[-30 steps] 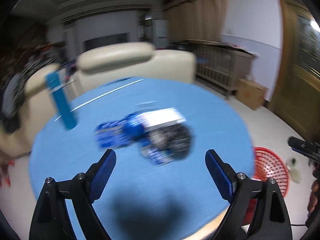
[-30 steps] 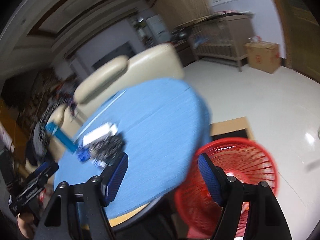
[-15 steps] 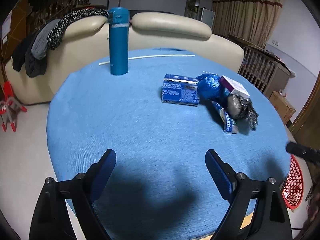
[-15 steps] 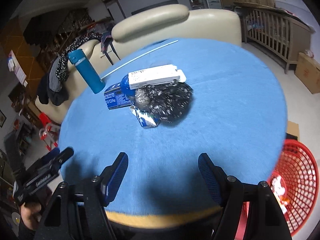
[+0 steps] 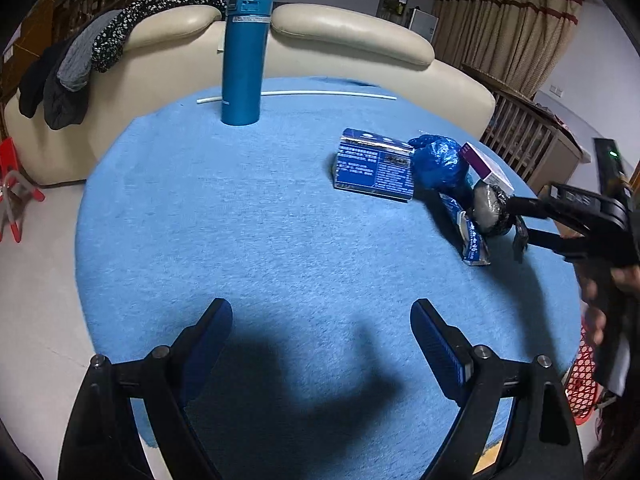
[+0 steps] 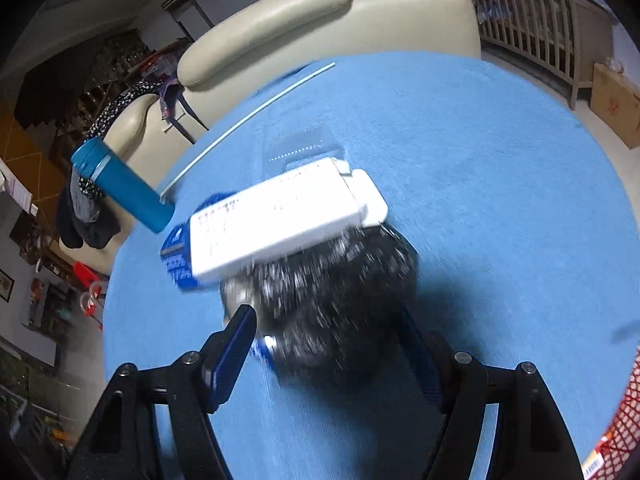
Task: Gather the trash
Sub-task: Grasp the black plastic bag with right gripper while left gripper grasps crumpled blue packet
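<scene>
A pile of trash lies on the round blue table (image 5: 248, 220): a blue printed box (image 5: 374, 166), a crumpled blue wrapper (image 5: 438, 162), a white and purple box (image 5: 486, 166), a small blue packet (image 5: 472, 238) and a black crinkled bag (image 5: 490, 214). My right gripper (image 6: 326, 344) is open with its fingers on either side of the black bag (image 6: 340, 304); the white box (image 6: 284, 220) rests on the bag's far side. In the left wrist view the right gripper (image 5: 516, 220) reaches in from the right. My left gripper (image 5: 320, 332) is open and empty above the table's near part.
A tall blue flask (image 5: 244, 54) stands at the table's far side beside a thin white rod (image 5: 320, 94). A cream sofa (image 5: 352, 40) with clothes draped on it lies behind. A red mesh basket (image 5: 586, 384) sits on the floor at the right.
My right gripper has moved forward onto the trash pile and now straddles the black bag. My left gripper has drawn slightly closer to the table.
</scene>
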The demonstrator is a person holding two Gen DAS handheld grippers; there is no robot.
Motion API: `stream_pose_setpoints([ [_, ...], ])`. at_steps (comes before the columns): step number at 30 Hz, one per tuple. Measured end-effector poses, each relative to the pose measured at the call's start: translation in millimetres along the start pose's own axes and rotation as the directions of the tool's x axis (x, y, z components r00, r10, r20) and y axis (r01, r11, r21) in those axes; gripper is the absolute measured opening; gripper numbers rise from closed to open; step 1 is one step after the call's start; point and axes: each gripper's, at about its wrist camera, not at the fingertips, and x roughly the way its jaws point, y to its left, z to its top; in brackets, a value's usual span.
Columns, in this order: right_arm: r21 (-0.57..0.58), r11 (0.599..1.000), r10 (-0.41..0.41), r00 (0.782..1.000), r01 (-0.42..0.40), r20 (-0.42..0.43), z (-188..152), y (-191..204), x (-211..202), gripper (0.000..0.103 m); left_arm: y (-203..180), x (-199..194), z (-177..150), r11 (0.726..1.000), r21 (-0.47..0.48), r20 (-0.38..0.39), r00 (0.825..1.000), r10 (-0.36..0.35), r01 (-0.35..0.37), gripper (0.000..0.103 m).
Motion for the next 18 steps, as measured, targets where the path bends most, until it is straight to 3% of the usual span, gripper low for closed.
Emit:
stream_pose_setpoints([
  [9,-0.051,0.999,0.007,0.998,-0.010,-0.060,17.3,16.3,46.5,0.078,-12.1,15.1,7.2,1.000,0.021,-0.036,0.999,-0.006,0.007,0.091],
  [11,-0.080,0.995,0.046,0.997,-0.051,-0.068,16.0,22.8,49.3,0.055,-14.1,16.9,8.0,1.000,0.026,-0.041,0.999,-0.007,0.008,0.091],
  [13,-0.107,0.994,0.031,0.999,-0.036,-0.044,15.3,27.4,45.5,0.045,-16.5,17.5,8.9,1.000,0.031,-0.041,0.999,-0.002,0.004,0.091],
  [18,-0.083,0.994,0.071,0.997,-0.072,-0.013,9.2,19.7,31.6,0.038,-24.6,17.7,12.0,0.999,0.046,-0.042,0.999,0.003,-0.001,0.091],
])
